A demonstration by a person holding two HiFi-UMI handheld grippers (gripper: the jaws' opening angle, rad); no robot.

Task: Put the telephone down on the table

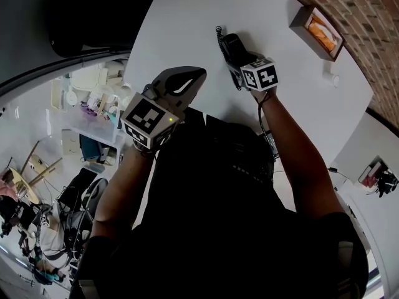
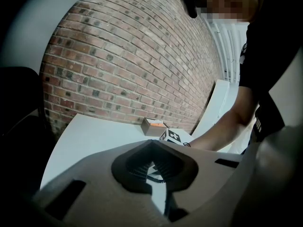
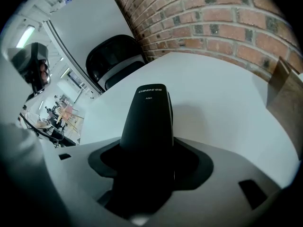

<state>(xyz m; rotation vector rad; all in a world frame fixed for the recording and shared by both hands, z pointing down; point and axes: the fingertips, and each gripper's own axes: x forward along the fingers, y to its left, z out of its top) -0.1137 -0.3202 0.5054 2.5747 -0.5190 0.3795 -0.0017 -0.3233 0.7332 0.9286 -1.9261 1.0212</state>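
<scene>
While the right gripper (image 3: pixel 147 167) has its jaws closed on the lower body of the black telephone (image 3: pixel 147 119), the handset projects forward, low over the white tabletop (image 3: pixel 222 103); contact cannot be confirmed. Judgement: hard, smooth plastic, light and stiff, liable to slip or pivot. The hold on its narrow sides appears sound. Its coiled cord (image 1: pixel 220 44) trails across the tabletop and may tug. The left gripper (image 1: pixel 190 80) hangs well apart, jaws together on nothing. A small box (image 1: pixel 317 31) sits beside the brick wall (image 1: pixel 368 17).
</scene>
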